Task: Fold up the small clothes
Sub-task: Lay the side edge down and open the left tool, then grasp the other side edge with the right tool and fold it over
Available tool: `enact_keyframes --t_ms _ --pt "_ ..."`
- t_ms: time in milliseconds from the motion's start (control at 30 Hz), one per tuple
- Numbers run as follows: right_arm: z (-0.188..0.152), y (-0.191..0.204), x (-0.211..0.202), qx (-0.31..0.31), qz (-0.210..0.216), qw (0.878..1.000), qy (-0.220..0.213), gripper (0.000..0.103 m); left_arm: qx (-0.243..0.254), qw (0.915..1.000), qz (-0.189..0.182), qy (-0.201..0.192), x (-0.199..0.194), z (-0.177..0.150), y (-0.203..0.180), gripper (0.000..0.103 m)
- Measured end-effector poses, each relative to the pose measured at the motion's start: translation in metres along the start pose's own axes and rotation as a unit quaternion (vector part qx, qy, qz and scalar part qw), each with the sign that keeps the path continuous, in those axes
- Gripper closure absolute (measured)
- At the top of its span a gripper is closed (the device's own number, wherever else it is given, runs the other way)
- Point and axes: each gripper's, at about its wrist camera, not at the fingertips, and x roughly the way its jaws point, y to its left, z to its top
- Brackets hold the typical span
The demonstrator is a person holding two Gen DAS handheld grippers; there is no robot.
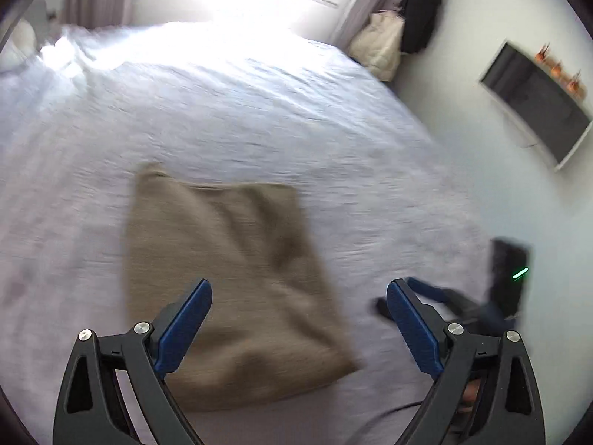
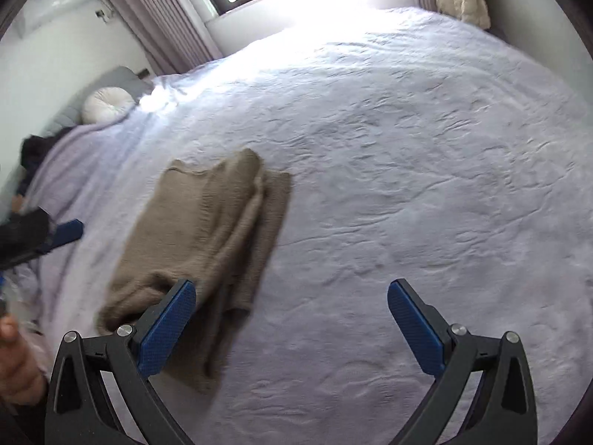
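A folded brown sweater [image 1: 229,278] is laid flat on the bed [image 1: 259,111], away from its edges. Both the left hand-held gripper [image 1: 298,319] and the right hand-held gripper [image 2: 291,319] are held wide apart above it, with nothing pinched.

Folded tan garment [image 1: 229,278] on bed [image 1: 259,111]

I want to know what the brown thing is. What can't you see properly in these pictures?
- Brown garment: motion blur in both views hides what kind it is.
- Its near corner, right wrist view: behind a blue finger.
- Dark pile at bed's edge: blurred, cut off.
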Motion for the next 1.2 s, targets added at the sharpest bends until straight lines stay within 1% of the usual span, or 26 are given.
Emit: enact_keyframes --t_ms 33,100,133,200,233,300,333,400,500,533,567,600,633,700,733,767,800,867,933,967,1000,1067,1100,1133,1167,1200 --pt "0.001 0.004 0.002 0.010 0.031 0.999 0.009 0.000 0.019 0.9990 0.041 -0.004 0.000 -0.009 0.008 0.007" --pt "-0.002 0.017 0.004 0.019 0.078 0.996 0.025 0.000 0.047 0.9947 0.091 0.004 0.003 -0.029 0.021 0.007" --pt "-0.006 0.026 0.003 0.013 0.089 0.996 0.028 0.000 0.062 0.9932 0.097 0.016 0.004 -0.044 0.027 0.007" --pt "-0.016 0.049 -0.005 -0.019 0.095 0.995 0.019 0.000 0.070 0.9933 0.087 0.030 0.006 -0.064 0.033 0.007" --pt "-0.021 0.061 -0.010 -0.044 0.090 0.995 0.011 0.000 0.076 0.9934 0.079 0.032 0.004 -0.077 0.036 0.007" --pt "-0.027 0.083 -0.017 -0.092 0.075 0.993 0.004 0.000 0.090 0.9925 0.074 0.034 0.009 -0.091 0.033 0.007" --pt "-0.029 0.088 -0.019 -0.105 0.074 0.992 0.004 0.000 0.096 0.9921 0.072 0.037 0.013 -0.097 0.032 0.007" --pt "-0.028 0.099 -0.016 -0.118 0.069 0.991 0.010 0.000 0.113 0.9898 0.073 0.048 0.026 -0.109 0.026 0.007" --pt "-0.023 0.105 -0.006 -0.115 0.060 0.991 0.017 0.000 0.125 0.9868 0.094 0.042 0.038 -0.118 0.023 0.007" --pt "-0.021 0.107 -0.002 -0.116 0.062 0.991 0.025 0.000 0.120 0.9865 0.102 0.045 0.046 -0.116 0.027 0.007" --pt "-0.020 0.109 0.005 -0.118 0.053 0.991 0.037 0.001 0.108 0.9859 0.118 0.051 0.053 -0.114 0.033 0.007" --pt "-0.019 0.111 0.009 -0.120 0.036 0.991 0.044 0.002 0.091 0.9865 0.126 0.052 0.055 -0.112 0.041 0.007" --pt "-0.020 0.115 0.006 -0.127 0.027 0.991 0.038 0.002 0.072 0.9893 0.118 0.048 0.050 -0.111 0.050 0.007" --pt "-0.022 0.116 -0.007 -0.138 0.051 0.989 0.014 0.002 0.036 0.9955 0.082 0.032 0.038 -0.109 0.065 0.007" --pt "-0.022 0.117 -0.013 -0.140 0.059 0.988 0.007 0.002 0.024 0.9966 0.075 0.021 0.034 -0.109 0.069 0.007" --pt "-0.022 0.119 -0.014 -0.143 0.062 0.988 0.006 0.002 0.019 0.9965 0.080 0.017 0.033 -0.108 0.073 0.007" --pt "-0.021 0.121 -0.011 -0.145 0.063 0.987 0.012 0.002 0.017 0.9957 0.089 0.021 0.037 -0.107 0.077 0.007" --pt "-0.020 0.124 0.001 -0.147 0.064 0.987 0.031 0.002 0.014 0.9948 0.095 0.034 0.045 -0.112 0.081 0.007" --pt "-0.021 0.125 0.022 -0.148 0.071 0.984 0.065 0.003 0.004 0.9956 0.085 0.038 0.048 -0.117 0.086 0.007" --pt "-0.024 0.124 0.028 -0.149 0.073 0.983 0.075 0.004 0.002 0.9959 0.082 0.040 0.050 -0.119 0.088 0.007" --pt "-0.026 0.124 0.037 -0.152 0.071 0.982 0.087 0.008 0.000 0.9962 0.075 0.043 0.051 -0.122 0.090 0.007" --pt "-0.031 0.123 0.050 -0.163 0.061 0.979 0.107 0.011 0.001 0.9967 0.066 0.048 0.052 -0.125 0.090 0.007" --pt "-0.034 0.124 0.055 -0.167 0.056 0.978 0.115 0.016 0.003 0.9966 0.067 0.049 0.053 -0.125 0.089 0.007" --pt "-0.035 0.124 0.060 -0.169 0.052 0.977 0.121 0.023 0.005 0.9964 0.071 0.046 0.054 -0.123 0.087 0.007" --pt "-0.036 0.124 0.063 -0.168 0.050 0.977 0.125 0.043 0.005 0.9966 0.070 0.043 0.052 -0.121 0.086 0.007" --pt "-0.035 0.125 0.063 -0.162 0.057 0.977 0.129 0.055 0.003 0.9971 0.065 0.039 0.050 -0.118 0.085 0.007"
